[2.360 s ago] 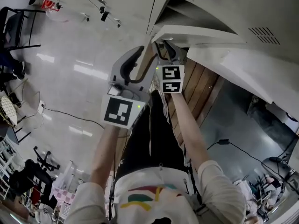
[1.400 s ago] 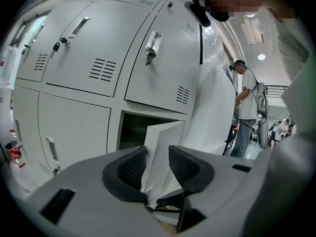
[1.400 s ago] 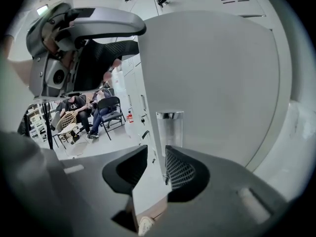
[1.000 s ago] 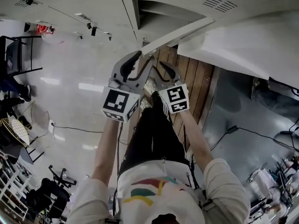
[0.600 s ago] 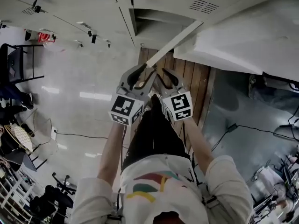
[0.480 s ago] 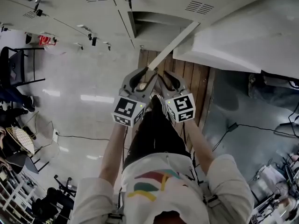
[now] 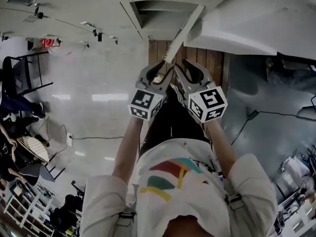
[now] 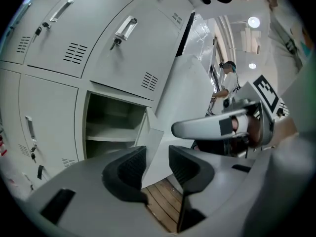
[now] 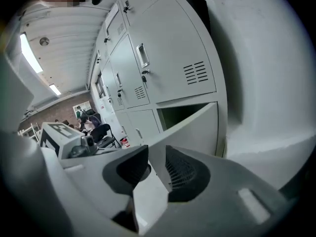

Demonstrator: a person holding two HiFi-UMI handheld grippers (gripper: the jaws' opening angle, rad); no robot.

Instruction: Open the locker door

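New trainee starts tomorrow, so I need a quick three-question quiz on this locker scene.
1. True or false: the locker door is shut.
2. What stands between the right tool's jaws? A) a key B) the locker door's edge C) nothing
3. What is the floor in front of the open locker made of?
Key: 1 false; 2 B; 3 wood.

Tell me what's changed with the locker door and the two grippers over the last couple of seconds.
The door has swung further out toward the person, pulled by the right gripper, which drew back with it. The left gripper has come up level beside the right one. Unchanged: right jaws on the door's edge, left jaws apart and empty.
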